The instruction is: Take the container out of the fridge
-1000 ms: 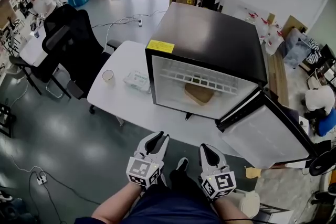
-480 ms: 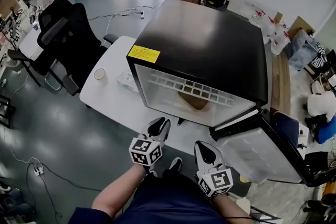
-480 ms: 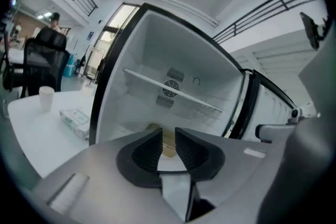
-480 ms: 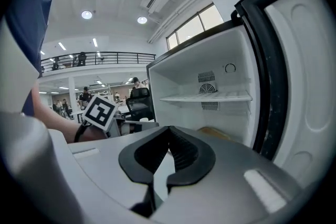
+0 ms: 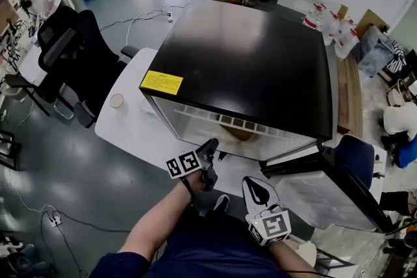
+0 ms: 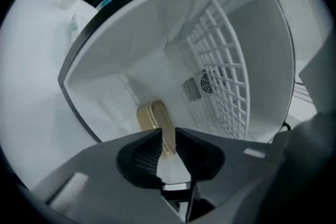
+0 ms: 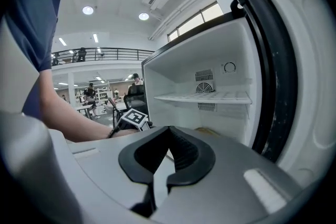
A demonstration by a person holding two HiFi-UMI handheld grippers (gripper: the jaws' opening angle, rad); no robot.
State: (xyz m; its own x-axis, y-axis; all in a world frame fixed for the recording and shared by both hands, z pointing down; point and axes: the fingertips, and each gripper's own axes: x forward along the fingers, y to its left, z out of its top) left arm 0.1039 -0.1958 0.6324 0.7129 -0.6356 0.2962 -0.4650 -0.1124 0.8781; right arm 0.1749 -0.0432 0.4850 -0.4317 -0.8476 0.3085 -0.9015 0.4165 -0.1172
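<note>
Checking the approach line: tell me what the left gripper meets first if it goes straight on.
Probably the tan container on the fridge floor, lined up beyond the left gripper's parted jaws; depth unclear.

White table (image 5: pixel 130 132): fridge (image 5: pixel 247 68), cup (image 5: pixel 116 101)

Fridge (image 5: pixel 254 62) front open, door (image 5: pixel 316 189) swung aside, wire shelf (image 6: pixel 226 76) spanning above container (image 6: pixel 152 115)

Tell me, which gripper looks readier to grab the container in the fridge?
Left. The left gripper is at the fridge mouth, jaws apart, facing the container; the right gripper hangs back, shut.
</note>
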